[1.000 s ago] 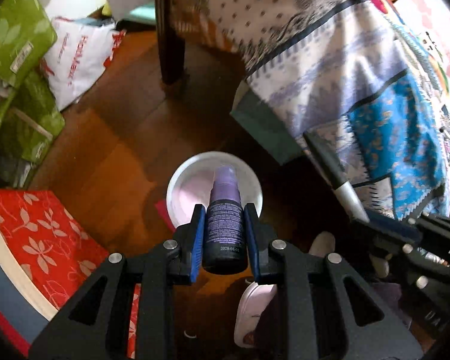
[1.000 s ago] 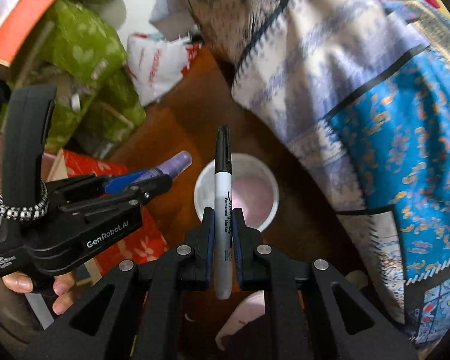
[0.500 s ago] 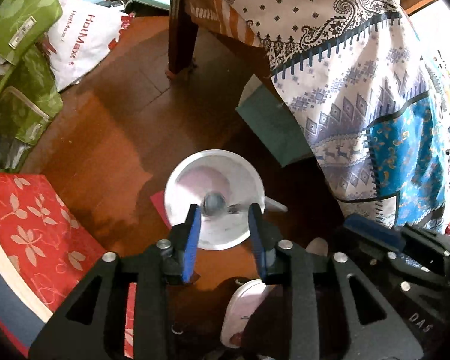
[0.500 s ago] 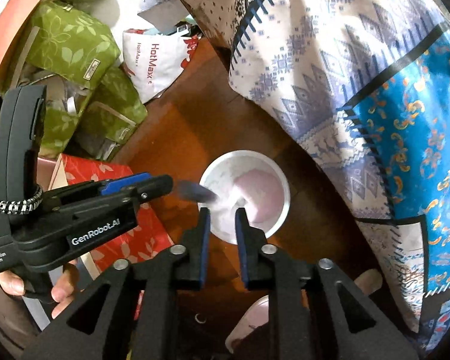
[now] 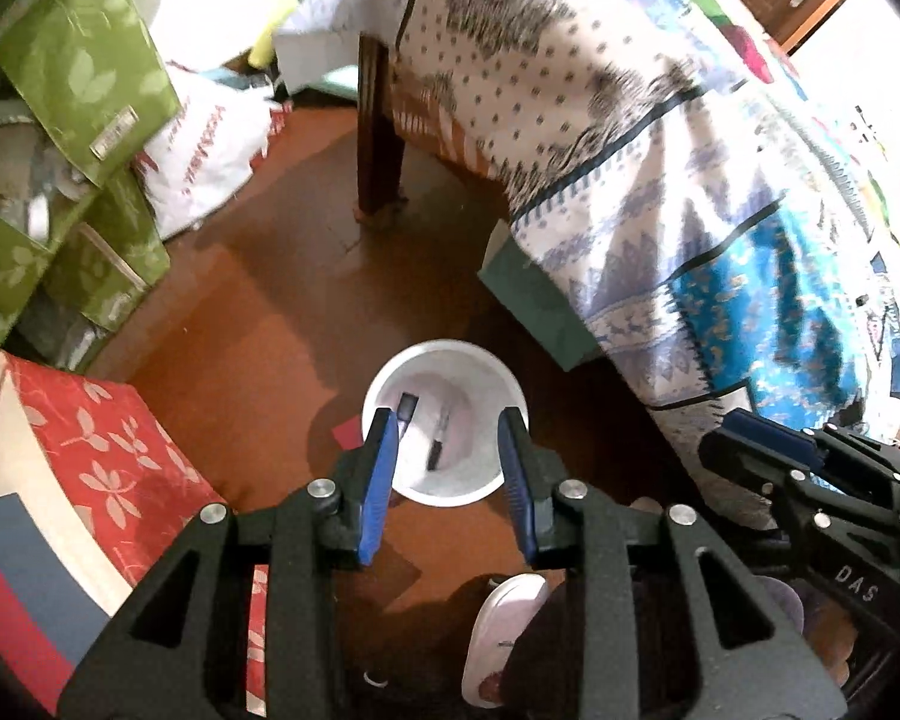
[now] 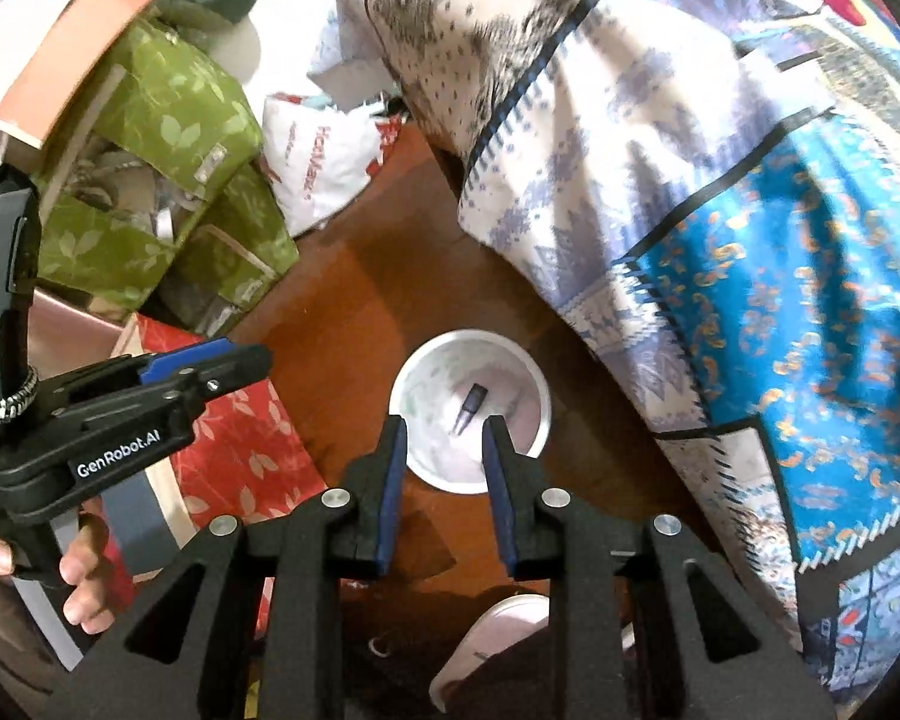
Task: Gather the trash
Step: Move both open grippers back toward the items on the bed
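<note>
Now both grippers hang empty over the bin.
Left gripper [image 5: 450, 450] and right gripper [image 6: 444, 450], jaws narrowly parted after opening, no longer hold the spray bottle [image 5: 406, 409] and marker [image 5: 438, 444]; both lie inside the white wastebasket [image 5: 498, 384], twelve o'clock of the fingertips.

bin [image 5: 510, 384]: white
floor [image 5: 258, 312]: brown wood
blanket [image 5: 660, 138]: white, dotted, blue patchwork
bags [image 5: 72, 60]: green, leaf print
cushion [image 5: 90, 450]: red, white leaves
tongs pads [image 5: 378, 492]: blue
</note>
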{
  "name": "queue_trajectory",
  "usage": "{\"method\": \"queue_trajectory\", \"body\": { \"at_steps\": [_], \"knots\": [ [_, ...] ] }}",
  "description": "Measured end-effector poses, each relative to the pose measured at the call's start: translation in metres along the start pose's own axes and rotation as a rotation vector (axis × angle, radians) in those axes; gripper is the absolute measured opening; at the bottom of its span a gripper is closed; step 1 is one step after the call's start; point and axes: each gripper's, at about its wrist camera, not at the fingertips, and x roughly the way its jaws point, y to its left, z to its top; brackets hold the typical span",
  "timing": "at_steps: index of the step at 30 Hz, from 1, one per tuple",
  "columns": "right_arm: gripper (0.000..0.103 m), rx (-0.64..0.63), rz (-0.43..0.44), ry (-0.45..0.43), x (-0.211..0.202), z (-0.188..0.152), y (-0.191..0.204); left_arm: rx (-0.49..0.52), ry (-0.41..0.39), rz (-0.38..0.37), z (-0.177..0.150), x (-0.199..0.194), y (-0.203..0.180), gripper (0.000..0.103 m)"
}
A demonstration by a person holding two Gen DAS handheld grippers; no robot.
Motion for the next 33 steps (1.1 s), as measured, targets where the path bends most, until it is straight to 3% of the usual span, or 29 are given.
{"method": "queue_trajectory", "body": {
  "at_steps": [11, 21, 29, 32, 33],
  "knots": [
    [0.024, 0.032, -0.053, -0.265, -0.109, -0.015, -0.015, 0.118, -0.203, -0.003, -0.004, -0.089, -0.059, 0.033],
    [0.024, 0.029, -0.166, -0.523, -0.215, -0.046, -0.030, 0.229, -0.390, -0.076, -0.007, -0.163, -0.136, 0.033],
    [0.025, 0.071, -0.260, -0.662, -0.276, -0.074, -0.059, 0.331, -0.486, -0.150, -0.014, -0.201, -0.206, 0.037],
    [0.028, 0.097, -0.305, -0.701, -0.294, -0.082, -0.072, 0.368, -0.506, -0.180, -0.013, -0.208, -0.233, 0.038],
    [0.035, 0.114, -0.321, -0.718, -0.301, -0.085, -0.080, 0.379, -0.513, -0.190, -0.013, -0.210, -0.242, 0.041]
  ]
}}
